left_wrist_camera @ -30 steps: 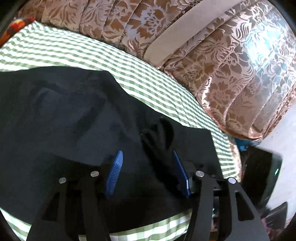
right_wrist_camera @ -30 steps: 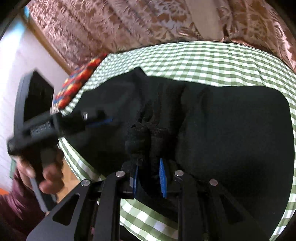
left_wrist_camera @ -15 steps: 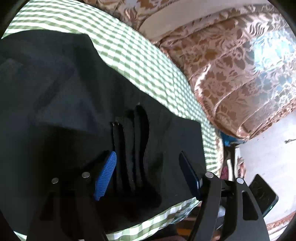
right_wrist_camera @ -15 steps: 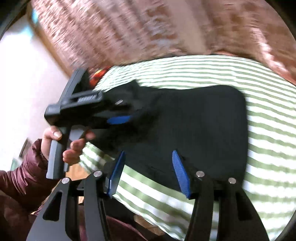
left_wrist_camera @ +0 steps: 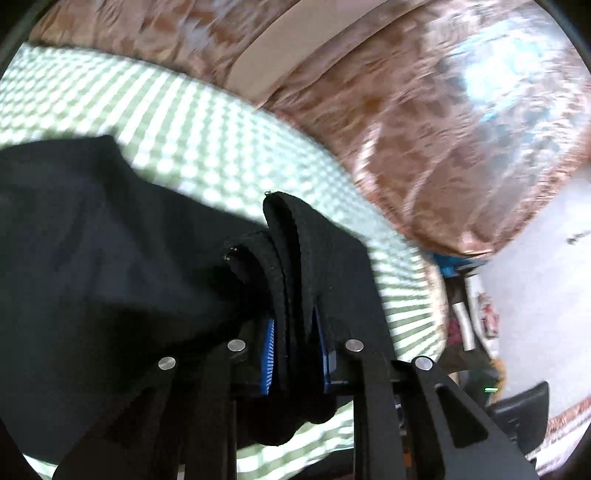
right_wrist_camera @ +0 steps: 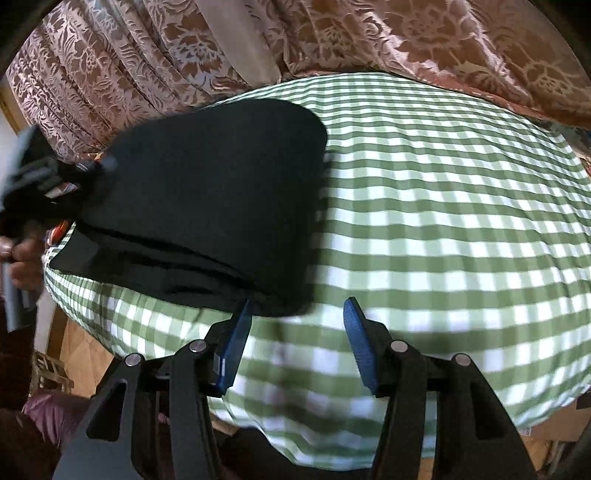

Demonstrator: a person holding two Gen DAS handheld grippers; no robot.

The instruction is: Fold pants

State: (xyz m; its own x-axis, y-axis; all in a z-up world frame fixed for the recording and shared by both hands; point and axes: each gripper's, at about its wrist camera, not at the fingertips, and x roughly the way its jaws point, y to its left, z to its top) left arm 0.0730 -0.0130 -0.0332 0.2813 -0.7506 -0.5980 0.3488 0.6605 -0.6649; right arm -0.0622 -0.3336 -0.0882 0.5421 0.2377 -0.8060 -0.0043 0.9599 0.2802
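Observation:
The black pants (right_wrist_camera: 207, 192) lie folded in layers on the green checked cloth (right_wrist_camera: 443, 206). My left gripper (left_wrist_camera: 293, 325) is shut on a thick bunch of the pants' layered edge (left_wrist_camera: 291, 240), which stands up between its blue pads (left_wrist_camera: 269, 354). That gripper also shows at the pants' far left end in the right wrist view (right_wrist_camera: 40, 173), blurred. My right gripper (right_wrist_camera: 295, 314) is open and empty just off the pants' near corner, its left pad (right_wrist_camera: 236, 339) by the fabric edge.
Brown floral curtains (right_wrist_camera: 406, 33) hang behind the checked surface. A bright patterned cloth (right_wrist_camera: 61, 229) peeks out under the pants at the left. Beyond the right edge in the left wrist view are dark objects on the floor (left_wrist_camera: 517, 413) and a white wall (left_wrist_camera: 546, 295).
My left gripper has closed on the pants' layered edge. My right gripper, which let go earlier, has moved toward the pants' near right corner, still open.

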